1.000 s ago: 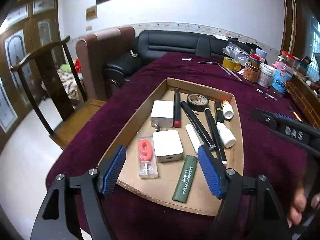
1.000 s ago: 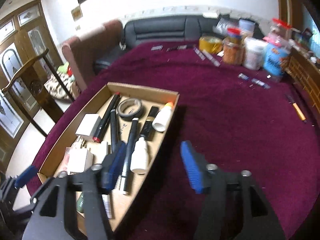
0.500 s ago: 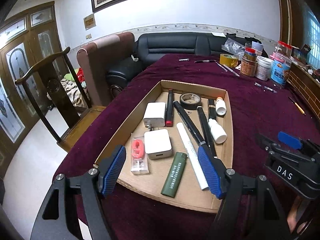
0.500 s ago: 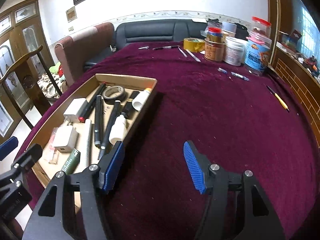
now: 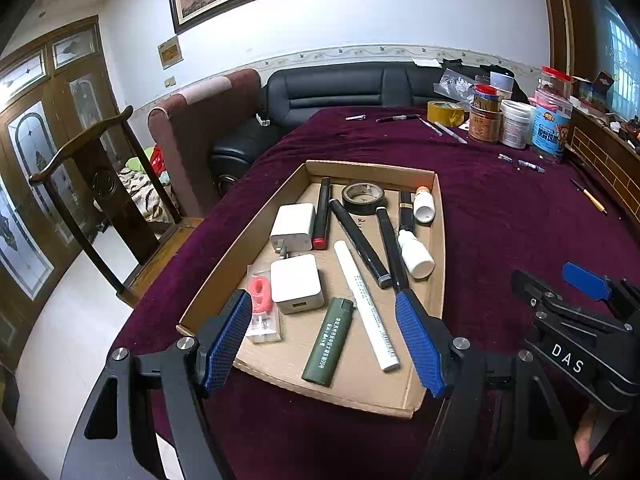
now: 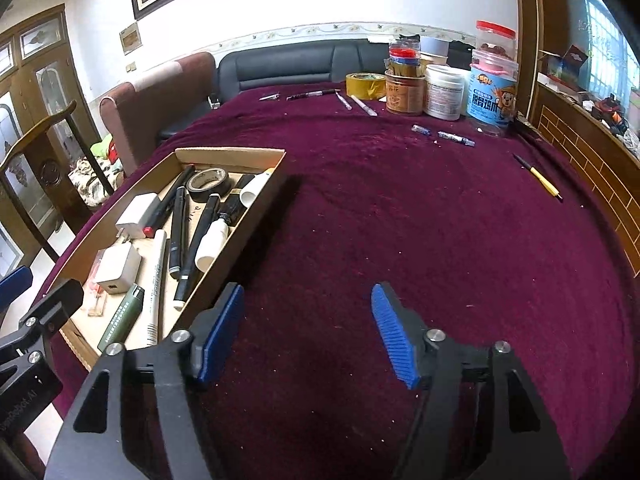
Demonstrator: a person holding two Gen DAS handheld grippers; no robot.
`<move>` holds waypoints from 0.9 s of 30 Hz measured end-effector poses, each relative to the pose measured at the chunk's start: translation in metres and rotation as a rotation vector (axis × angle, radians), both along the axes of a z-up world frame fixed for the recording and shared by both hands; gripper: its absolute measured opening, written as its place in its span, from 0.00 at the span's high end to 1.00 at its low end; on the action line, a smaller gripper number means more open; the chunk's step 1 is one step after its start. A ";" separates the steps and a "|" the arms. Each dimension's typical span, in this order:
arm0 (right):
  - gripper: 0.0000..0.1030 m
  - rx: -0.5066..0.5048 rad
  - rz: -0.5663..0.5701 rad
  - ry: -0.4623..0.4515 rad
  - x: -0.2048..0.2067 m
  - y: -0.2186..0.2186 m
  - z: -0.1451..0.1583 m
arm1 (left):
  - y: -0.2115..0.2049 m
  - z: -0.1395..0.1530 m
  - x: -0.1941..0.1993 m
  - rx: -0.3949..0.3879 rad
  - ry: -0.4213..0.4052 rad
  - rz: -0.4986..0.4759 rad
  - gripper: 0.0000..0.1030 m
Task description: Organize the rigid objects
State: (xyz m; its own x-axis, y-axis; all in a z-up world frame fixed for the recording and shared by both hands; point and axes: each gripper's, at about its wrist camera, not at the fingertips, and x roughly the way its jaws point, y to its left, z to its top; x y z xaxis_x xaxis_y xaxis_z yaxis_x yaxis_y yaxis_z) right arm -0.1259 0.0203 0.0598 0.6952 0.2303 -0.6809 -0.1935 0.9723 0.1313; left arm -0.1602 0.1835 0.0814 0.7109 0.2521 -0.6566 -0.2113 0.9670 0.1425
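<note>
A shallow cardboard tray lies on the maroon tablecloth. It holds two white chargers, black markers, a white pen, a green lighter, a tape roll, white bottles and a pink packet. My left gripper is open and empty above the tray's near end. My right gripper is open and empty over bare cloth to the right of the tray; it also shows in the left wrist view.
Jars and tubs, a yellow tape roll and loose pens stand at the table's far side. A yellow pencil lies at the right. A wooden chair and sofa stand beyond the table's left and far edges.
Both grippers have pulled back and risen from the tray, empty and open. The right gripper moved from over the tray's right edge to the bare cloth on the right.
</note>
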 end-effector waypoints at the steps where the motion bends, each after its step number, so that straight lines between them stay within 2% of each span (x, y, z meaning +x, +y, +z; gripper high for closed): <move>1: 0.35 -0.003 0.000 -0.003 -0.001 0.000 0.000 | -0.001 0.000 0.000 0.002 0.001 -0.001 0.33; 27: 0.34 -0.021 -0.004 0.000 -0.011 0.007 -0.003 | 0.003 0.000 -0.005 0.003 -0.011 0.002 0.33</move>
State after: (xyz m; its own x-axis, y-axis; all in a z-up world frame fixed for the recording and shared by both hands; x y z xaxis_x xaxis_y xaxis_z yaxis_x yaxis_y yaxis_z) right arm -0.1369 0.0278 0.0566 0.6963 0.2129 -0.6854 -0.1896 0.9756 0.1104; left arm -0.1650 0.1864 0.0812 0.7177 0.2555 -0.6478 -0.2150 0.9661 0.1428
